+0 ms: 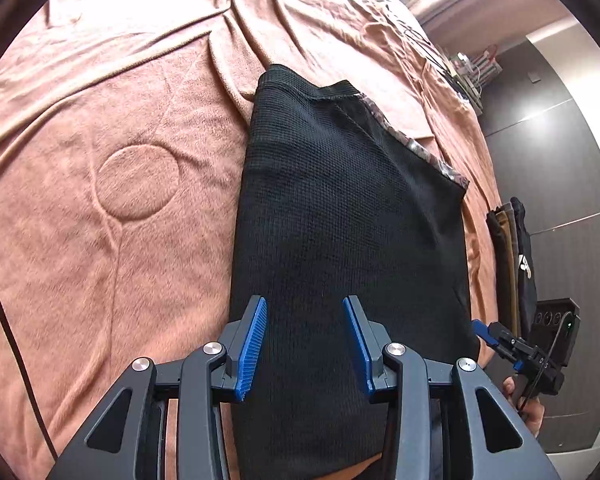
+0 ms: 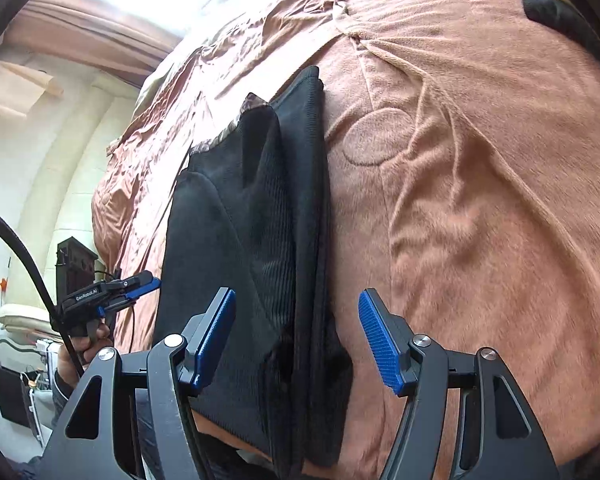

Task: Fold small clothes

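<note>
Black garment lies folded lengthwise on the pink blanket, near the bed's edge. Left tool and right tool both released, empty, above it. Risk: loose top layer slipping askew if regrasped unevenly.

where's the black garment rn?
The black garment lies folded on the pink blanket, centre of both wrist views, just beyond the open left hand-held gripper.

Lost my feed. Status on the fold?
Left tool open, right tool open, both empty. Black knit garment folded flat on pink fleece blanket. Nothing blocking.
</note>
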`<state>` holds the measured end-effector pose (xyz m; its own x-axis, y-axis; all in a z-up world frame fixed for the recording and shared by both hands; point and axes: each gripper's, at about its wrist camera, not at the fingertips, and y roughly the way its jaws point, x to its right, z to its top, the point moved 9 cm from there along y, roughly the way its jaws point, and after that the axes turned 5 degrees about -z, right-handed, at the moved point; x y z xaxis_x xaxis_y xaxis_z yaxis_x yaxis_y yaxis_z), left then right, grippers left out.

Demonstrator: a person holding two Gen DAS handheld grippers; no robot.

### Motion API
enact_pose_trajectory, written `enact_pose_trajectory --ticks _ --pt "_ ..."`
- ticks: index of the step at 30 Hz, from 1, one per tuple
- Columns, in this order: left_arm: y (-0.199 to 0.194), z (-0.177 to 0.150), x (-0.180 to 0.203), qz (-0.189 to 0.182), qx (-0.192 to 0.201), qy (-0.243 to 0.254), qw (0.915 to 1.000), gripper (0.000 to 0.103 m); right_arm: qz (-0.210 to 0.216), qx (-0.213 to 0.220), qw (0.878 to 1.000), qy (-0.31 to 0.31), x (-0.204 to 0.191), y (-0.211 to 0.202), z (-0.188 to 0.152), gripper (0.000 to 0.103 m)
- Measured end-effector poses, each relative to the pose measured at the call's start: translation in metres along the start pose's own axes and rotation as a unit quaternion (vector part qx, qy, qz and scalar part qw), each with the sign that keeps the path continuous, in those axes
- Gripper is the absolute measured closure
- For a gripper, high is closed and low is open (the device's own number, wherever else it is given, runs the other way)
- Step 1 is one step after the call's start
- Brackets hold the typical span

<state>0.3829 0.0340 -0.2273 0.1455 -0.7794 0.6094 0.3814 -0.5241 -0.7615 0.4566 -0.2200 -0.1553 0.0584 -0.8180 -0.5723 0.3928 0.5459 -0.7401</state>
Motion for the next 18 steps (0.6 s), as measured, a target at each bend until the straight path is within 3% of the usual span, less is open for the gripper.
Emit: enact_pose_trajectory --ticks 5,10,18 --pt "0.006 0.017 -0.008 -0.004 0.004 -0.009 0.9999 0.061 0.027 -0.019 0.999 0.005 -0.002 0.025 0.020 0.041" --pt "0.012 0.035 -0.016 -0.012 0.009 -0.013 0.9998 0.061 0.035 -0.035 0.999 0.004 -0.002 0.054 0.039 0.033" --pt "0.019 0.061 -0.028 -0.031 0.016 -0.019 0.9992 0.061 0.074 -0.030 0.997 0.001 -0.009 0.075 0.069 0.029"
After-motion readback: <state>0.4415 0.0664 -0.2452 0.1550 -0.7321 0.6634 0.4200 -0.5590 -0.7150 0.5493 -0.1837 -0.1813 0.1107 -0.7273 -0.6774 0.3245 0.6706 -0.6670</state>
